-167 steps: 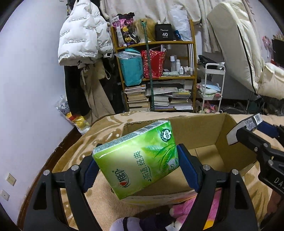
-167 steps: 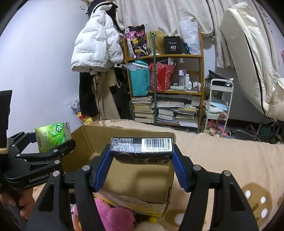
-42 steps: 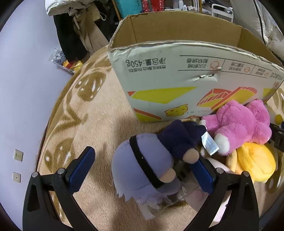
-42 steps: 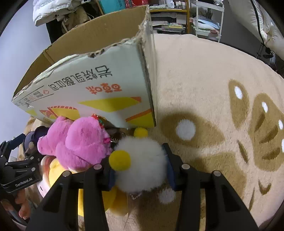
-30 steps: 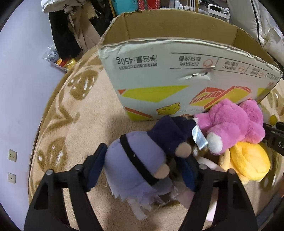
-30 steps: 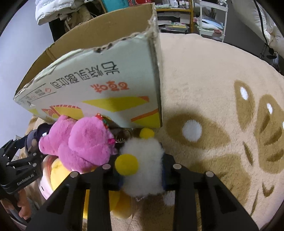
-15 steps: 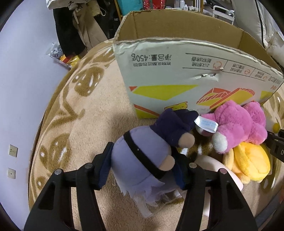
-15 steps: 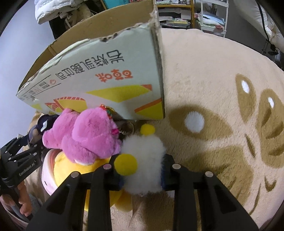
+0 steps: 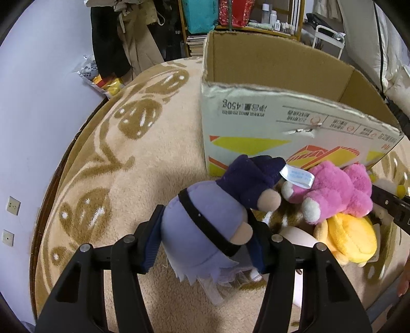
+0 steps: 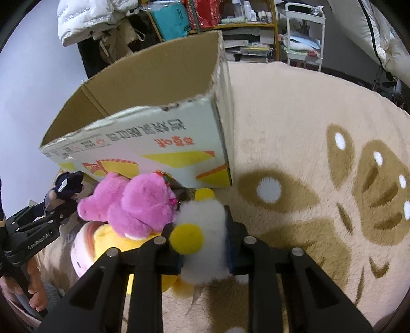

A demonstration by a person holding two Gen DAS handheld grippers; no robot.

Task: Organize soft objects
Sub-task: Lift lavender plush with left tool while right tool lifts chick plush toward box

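Note:
A purple plush doll with a navy hood sits between the pads of my left gripper, whose jaws are closing and press on its body. My right gripper is shut on a white fluffy plush with yellow pompoms. A pink plush lies on a yellow plush between the two grippers. Behind them stands an open cardboard box; its inside is hidden. In the right wrist view the left gripper shows at the left edge with the doll's hood.
Everything rests on a beige rug with brown patterns. A pale round object lies under the plush pile. Shelves, hanging coats and a white cart stand beyond the box. A wall lies to the left.
My left gripper's jaws have closed in onto the purple doll, which now sits raised and squeezed. My right gripper has tightened on the white plush and lifted it slightly.

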